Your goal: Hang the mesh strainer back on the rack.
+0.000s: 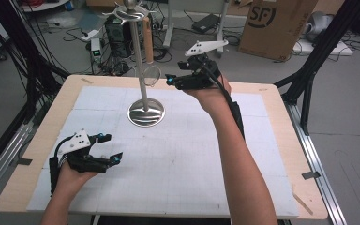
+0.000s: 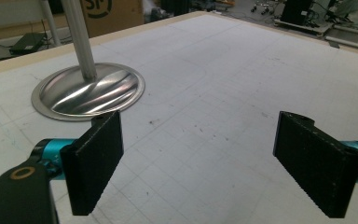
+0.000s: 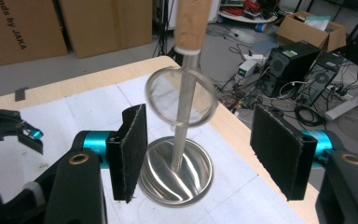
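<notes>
We hold our right gripper (image 1: 171, 79) open beside the strainer (image 1: 151, 75), which hangs from the stand (image 1: 146, 111) near the desk's far edge. Our left gripper (image 1: 111, 147) rests open near the left edge, holding nothing.

Strainer (image 1: 151, 75) hangs on stand (image 1: 146, 112), left of right claw (image 1: 171, 79).

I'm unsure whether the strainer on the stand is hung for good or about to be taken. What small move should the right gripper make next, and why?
Probably draw the right gripper straight back from the stand. Its jaws stand open with nothing between the pads, and the strainer hangs free by its wooden handle. The left gripper rests open near the table.
</notes>
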`<state>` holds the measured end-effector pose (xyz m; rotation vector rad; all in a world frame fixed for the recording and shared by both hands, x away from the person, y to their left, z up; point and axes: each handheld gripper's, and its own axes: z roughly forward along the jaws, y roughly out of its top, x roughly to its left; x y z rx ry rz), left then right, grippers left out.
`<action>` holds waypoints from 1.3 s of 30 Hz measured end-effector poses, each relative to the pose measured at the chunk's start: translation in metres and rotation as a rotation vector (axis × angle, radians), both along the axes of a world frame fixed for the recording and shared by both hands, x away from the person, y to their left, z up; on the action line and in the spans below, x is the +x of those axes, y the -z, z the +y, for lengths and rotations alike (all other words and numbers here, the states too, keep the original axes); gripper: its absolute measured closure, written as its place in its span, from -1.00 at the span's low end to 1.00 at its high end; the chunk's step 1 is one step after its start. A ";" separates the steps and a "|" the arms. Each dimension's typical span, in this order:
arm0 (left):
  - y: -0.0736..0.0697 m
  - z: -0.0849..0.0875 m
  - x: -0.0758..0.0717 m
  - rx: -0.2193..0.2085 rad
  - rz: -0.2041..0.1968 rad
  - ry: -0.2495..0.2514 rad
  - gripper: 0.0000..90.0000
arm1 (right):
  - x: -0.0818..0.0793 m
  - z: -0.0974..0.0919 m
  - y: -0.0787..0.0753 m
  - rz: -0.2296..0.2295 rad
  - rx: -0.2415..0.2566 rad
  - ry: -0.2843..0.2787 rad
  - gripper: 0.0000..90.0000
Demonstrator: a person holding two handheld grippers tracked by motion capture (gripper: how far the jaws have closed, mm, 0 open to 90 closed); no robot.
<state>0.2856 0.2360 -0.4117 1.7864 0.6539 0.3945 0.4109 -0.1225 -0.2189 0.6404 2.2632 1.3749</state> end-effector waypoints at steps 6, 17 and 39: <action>0.000 0.000 0.000 0.005 0.001 0.000 -0.63 | -0.010 -0.009 0.004 -0.002 0.005 -0.011 -0.21; 0.001 -0.002 0.000 0.008 0.001 0.001 -0.63 | -0.029 -0.029 0.014 -0.017 0.018 -0.028 -0.24; 0.002 -0.003 0.000 0.021 0.002 0.005 -0.63 | -0.058 -0.068 0.047 -0.004 0.072 -0.016 -0.28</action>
